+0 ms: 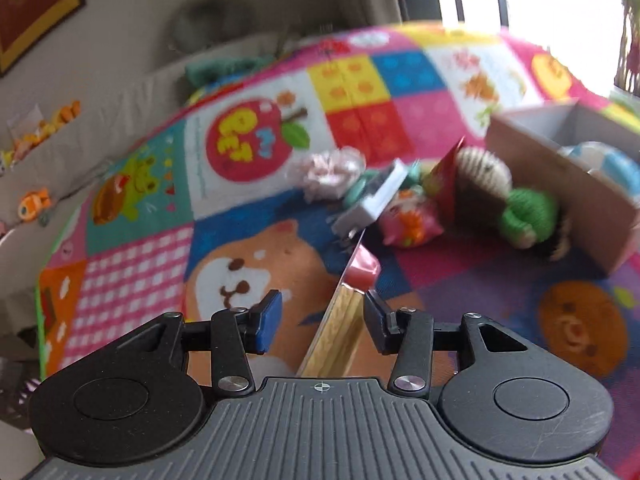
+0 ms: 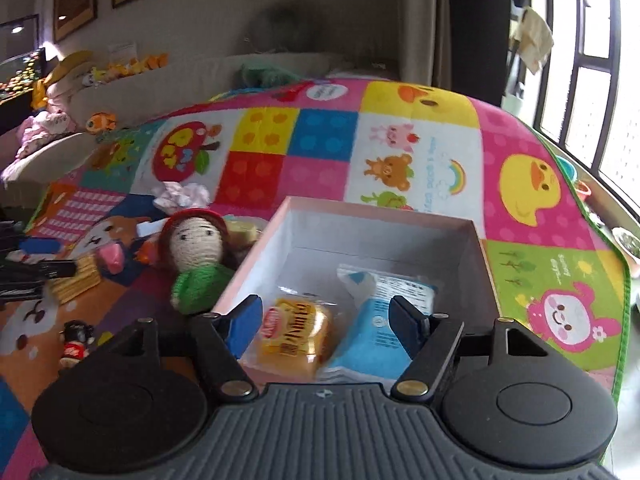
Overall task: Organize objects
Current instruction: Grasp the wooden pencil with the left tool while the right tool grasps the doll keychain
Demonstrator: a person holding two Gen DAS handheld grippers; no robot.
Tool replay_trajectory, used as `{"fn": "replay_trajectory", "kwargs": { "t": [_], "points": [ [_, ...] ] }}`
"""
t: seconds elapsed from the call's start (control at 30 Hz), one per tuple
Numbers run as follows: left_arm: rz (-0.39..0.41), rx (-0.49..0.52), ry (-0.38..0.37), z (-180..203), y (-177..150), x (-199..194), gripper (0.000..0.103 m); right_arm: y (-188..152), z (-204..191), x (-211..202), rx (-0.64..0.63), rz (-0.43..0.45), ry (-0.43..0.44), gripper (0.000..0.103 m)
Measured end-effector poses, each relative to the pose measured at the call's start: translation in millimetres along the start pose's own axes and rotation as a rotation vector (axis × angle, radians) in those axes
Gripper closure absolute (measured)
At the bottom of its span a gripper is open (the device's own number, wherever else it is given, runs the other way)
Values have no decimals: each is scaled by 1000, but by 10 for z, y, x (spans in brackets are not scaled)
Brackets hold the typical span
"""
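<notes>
Clutter is what your left wrist camera shows: the left hand-held gripper (image 1: 322, 322) is spread open, holding nothing, with a flat shiny packet (image 1: 340, 320) standing edge-on between its fingers, close to the one at 3 o'clock; whether it touches is unclear. Ahead at 12 to 1 o'clock lie a white gadget (image 1: 372, 200), a pink snack bag (image 1: 412, 222), a crumpled tissue (image 1: 332, 170) and a knitted doll (image 1: 508, 196) leaning against the box (image 1: 560, 176), all on the play mat (image 1: 256, 128).

Your right wrist camera hangs over that box (image 2: 484, 264). The right hand-held gripper (image 2: 326, 330) is released and empty above its near edge. Inside lie a yellow bun packet (image 2: 296, 334) and a blue pouch (image 2: 372, 332). At 10 o'clock, outside, the doll (image 2: 196, 256) rests against the box wall; a small figurine (image 2: 76, 344) stands at 9 o'clock.

By my reckoning you're early on: two things boxed, most still loose on the mat.
</notes>
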State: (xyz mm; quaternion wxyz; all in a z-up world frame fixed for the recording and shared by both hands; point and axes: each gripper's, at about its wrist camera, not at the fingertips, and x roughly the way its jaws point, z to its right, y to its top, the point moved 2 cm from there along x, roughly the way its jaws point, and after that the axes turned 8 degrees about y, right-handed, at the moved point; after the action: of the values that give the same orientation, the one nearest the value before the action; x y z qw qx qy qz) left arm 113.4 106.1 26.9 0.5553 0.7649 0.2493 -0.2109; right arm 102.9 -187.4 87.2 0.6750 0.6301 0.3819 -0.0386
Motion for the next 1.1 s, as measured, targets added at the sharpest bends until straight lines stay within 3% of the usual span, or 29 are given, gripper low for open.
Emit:
{"fn": "replay_trajectory", "kwargs": {
  "t": [0.07, 0.1, 0.13, 0.23, 0.43, 0.57, 0.63, 0.77, 0.83, 0.87, 0.97, 1.1],
  "points": [
    [-28, -44, -46, -10, 23, 106, 54, -53, -215, -65, -28, -9, 71, 32],
    [-43, -61, -66, -2, 22, 142, 69, -99, -338, -65, -46, -22, 102, 32],
    [-54, -72, -79, 12, 10, 157, 73, -153, -453, -60, -62, -35, 131, 32],
    [-64, -98, -94, 23, -69, 98, 75, -325, -770, -4, -122, -79, 204, 32],
    [-110, -182, -224, 8, -368, -387, 75, -460, -1161, 154, -181, -112, 261, 32],
    [-102, -191, -199, -4, -615, -698, 75, -460, -1382, 344, -182, -141, 314, 34],
    [-103, -222, -179, -88, -698, -763, 75, -474, -1517, 455, -206, -160, 335, 43],
    [-111, -280, -172, -231, -768, -792, 75, -503, -1733, 664, -264, -168, 301, 53],
    [-107, -281, -167, -228, -780, -803, 75, -512, -1781, 715, -265, -181, 285, 70],
    [-104, -278, -163, -211, -787, -814, 75, -516, -1772, 694, -256, -187, 285, 73],
    [-94, -293, -171, -142, -797, -841, 75, -518, -1652, 589, -234, -199, 292, 74],
    [-78, -294, -230, 68, -792, -895, 74, -690, -1360, 275, -223, -209, 232, 74]
  ]
}}
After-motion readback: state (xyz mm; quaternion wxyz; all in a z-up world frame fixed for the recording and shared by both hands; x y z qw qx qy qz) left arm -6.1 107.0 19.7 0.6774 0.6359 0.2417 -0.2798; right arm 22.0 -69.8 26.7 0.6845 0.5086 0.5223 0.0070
